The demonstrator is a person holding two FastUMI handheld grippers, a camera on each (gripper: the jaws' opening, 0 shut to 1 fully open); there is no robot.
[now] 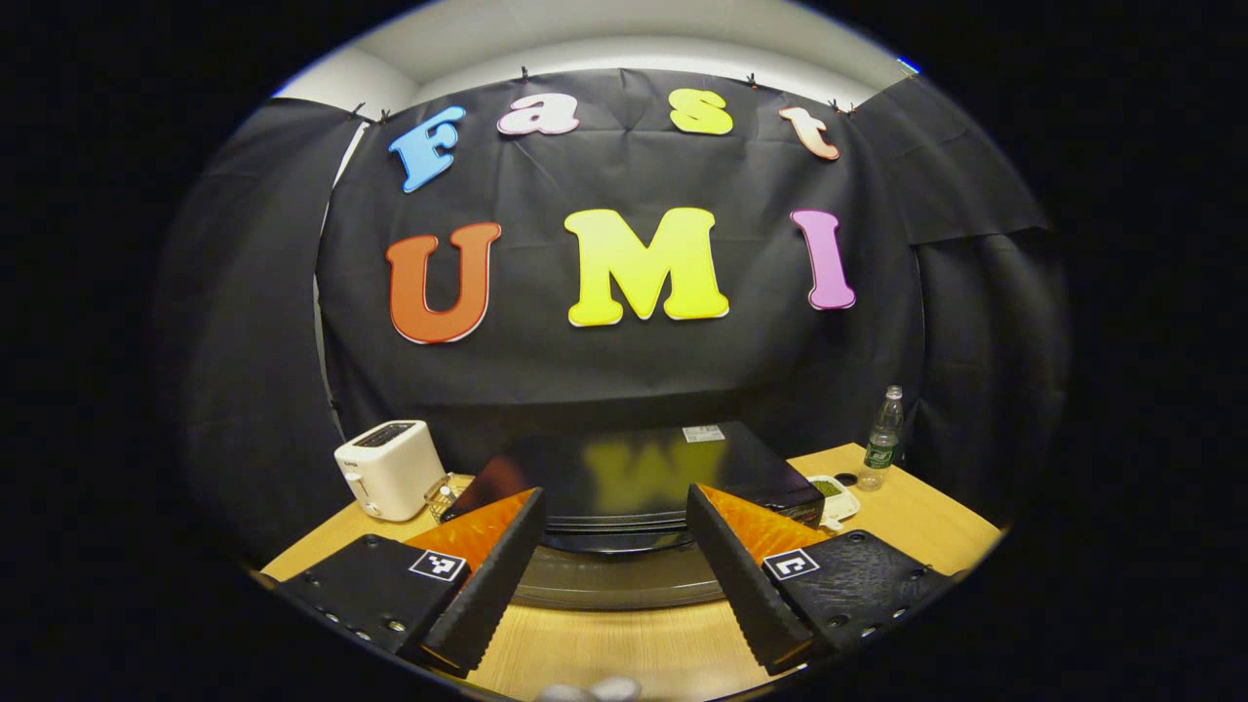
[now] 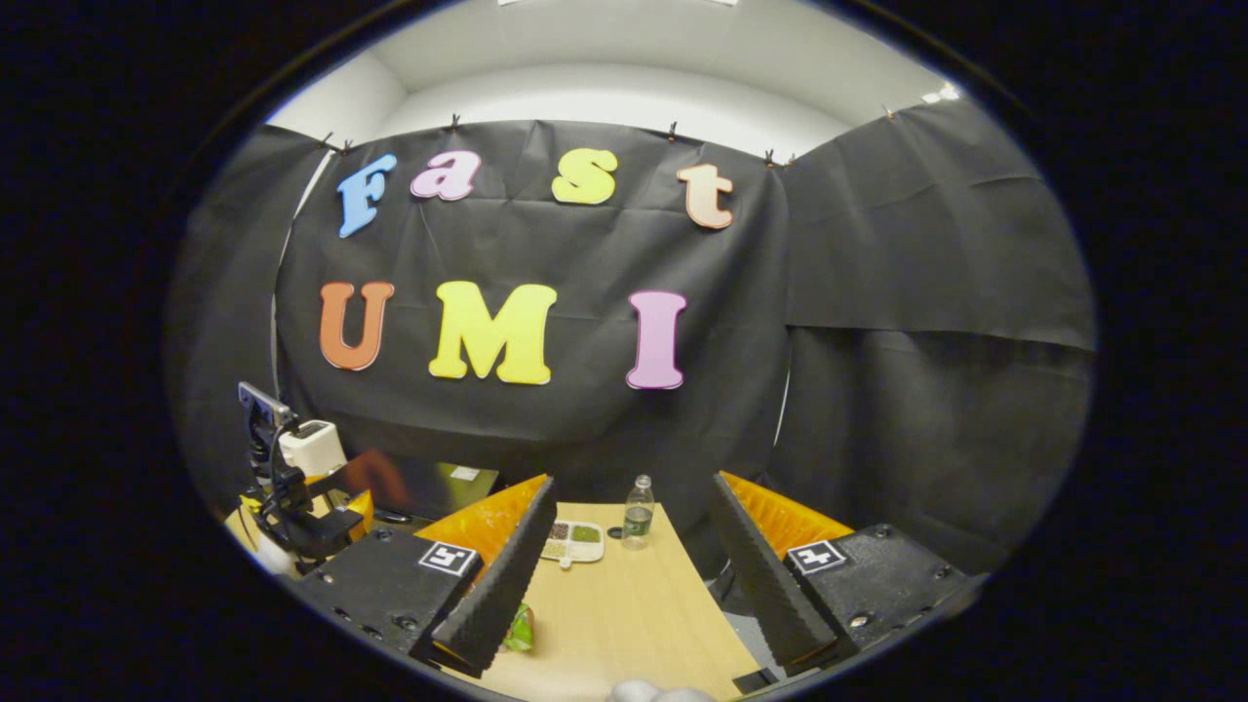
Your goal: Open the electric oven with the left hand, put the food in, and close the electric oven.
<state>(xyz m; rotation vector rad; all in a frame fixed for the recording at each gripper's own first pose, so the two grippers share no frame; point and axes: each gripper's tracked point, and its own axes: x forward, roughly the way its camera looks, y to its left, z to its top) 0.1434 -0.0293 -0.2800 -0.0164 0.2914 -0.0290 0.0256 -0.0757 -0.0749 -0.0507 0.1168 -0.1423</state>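
A light wooden table (image 1: 624,648) stands in a booth hung with black cloth. In the left gripper view, a white toaster (image 1: 389,469) sits ahead to the left. The black oven (image 1: 634,478) lies directly beyond the left gripper (image 1: 614,556), whose fingers are spread and hold nothing. Further right are a small food tray (image 1: 835,497) and a plastic bottle (image 1: 884,436); its label is too small to read. The right gripper (image 2: 632,570) is likewise released, tray and bottle ahead.

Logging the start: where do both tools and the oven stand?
Left tool open, facing the oven. Right tool open, empty over the table. Oven door untouched. Path unobstructed.
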